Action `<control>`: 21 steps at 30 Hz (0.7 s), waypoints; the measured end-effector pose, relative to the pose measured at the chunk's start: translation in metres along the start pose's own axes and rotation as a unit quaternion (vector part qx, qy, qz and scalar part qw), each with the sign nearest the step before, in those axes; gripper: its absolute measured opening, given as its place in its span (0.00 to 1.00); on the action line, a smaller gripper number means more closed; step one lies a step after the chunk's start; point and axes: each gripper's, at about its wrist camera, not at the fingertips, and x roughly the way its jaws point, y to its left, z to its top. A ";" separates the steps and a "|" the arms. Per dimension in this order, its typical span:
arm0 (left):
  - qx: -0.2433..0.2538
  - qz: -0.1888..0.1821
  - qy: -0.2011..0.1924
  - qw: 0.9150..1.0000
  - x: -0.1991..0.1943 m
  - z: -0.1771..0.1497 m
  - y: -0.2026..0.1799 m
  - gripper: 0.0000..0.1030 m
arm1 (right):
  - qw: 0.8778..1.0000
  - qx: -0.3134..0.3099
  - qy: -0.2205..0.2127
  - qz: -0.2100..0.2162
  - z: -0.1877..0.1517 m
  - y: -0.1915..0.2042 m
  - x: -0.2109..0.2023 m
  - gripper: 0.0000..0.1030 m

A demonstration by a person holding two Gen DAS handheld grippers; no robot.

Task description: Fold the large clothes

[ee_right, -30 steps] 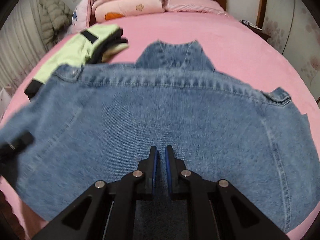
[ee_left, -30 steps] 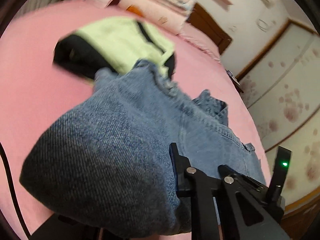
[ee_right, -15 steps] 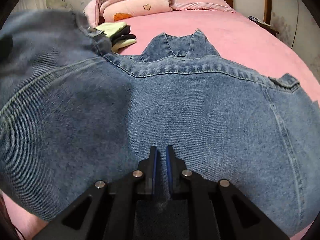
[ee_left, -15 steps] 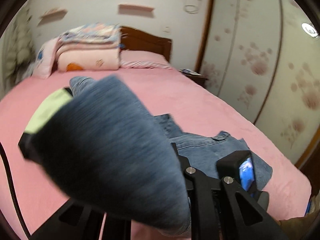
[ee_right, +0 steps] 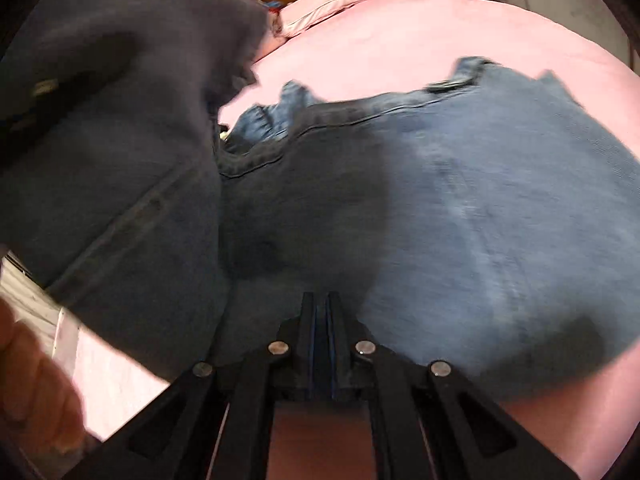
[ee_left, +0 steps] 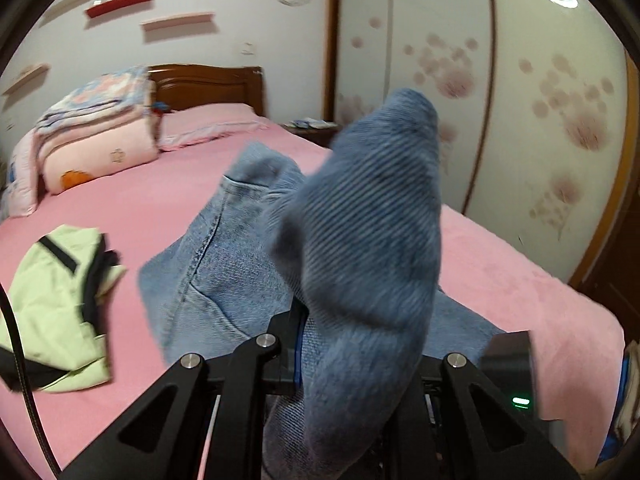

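Observation:
A blue denim jacket (ee_right: 480, 200) lies spread on the pink bed (ee_right: 420, 32). My left gripper (ee_left: 320, 340) is shut on one side of the jacket (ee_left: 224, 272) and holds it up. That lifted fold (ee_left: 372, 220) drapes over the right finger and hides it. In the right wrist view the same raised part (ee_right: 112, 140) hangs dark at the upper left, over the flat jacket. My right gripper (ee_right: 321, 312) is shut, its tips at the jacket's near hem. Whether cloth is pinched there I cannot tell.
A folded light-green and black garment (ee_left: 52, 292) lies on the bed (ee_left: 160, 184) to the left. Stacked quilts (ee_left: 92, 136) and a pillow sit by the wooden headboard (ee_left: 208, 88). A flowered wardrobe (ee_left: 500, 100) lines the right side. A person's hand (ee_right: 32, 380) shows at lower left.
My left gripper has swung up and rightward across the jacket, rolling, with the denim side in it. The raised fold now looms over the flat jacket. My right gripper's narrow gap has shut.

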 end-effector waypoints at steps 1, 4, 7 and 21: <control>0.011 -0.004 0.014 1.000 0.014 0.003 -0.017 0.12 | 1.000 0.005 -0.003 0.001 -0.001 -0.006 -0.008 0.03; 0.026 -0.016 0.044 0.999 0.040 0.001 -0.045 0.12 | 1.000 0.012 -0.012 -0.023 -0.008 -0.024 -0.033 0.03; 0.047 -0.027 0.061 0.997 0.058 -0.004 -0.073 0.12 | 0.999 0.014 -0.017 -0.042 -0.019 -0.044 -0.058 0.02; 0.115 -0.026 0.144 0.983 0.113 -0.048 -0.121 0.21 | 0.993 0.045 -0.008 -0.111 -0.027 -0.102 -0.111 0.04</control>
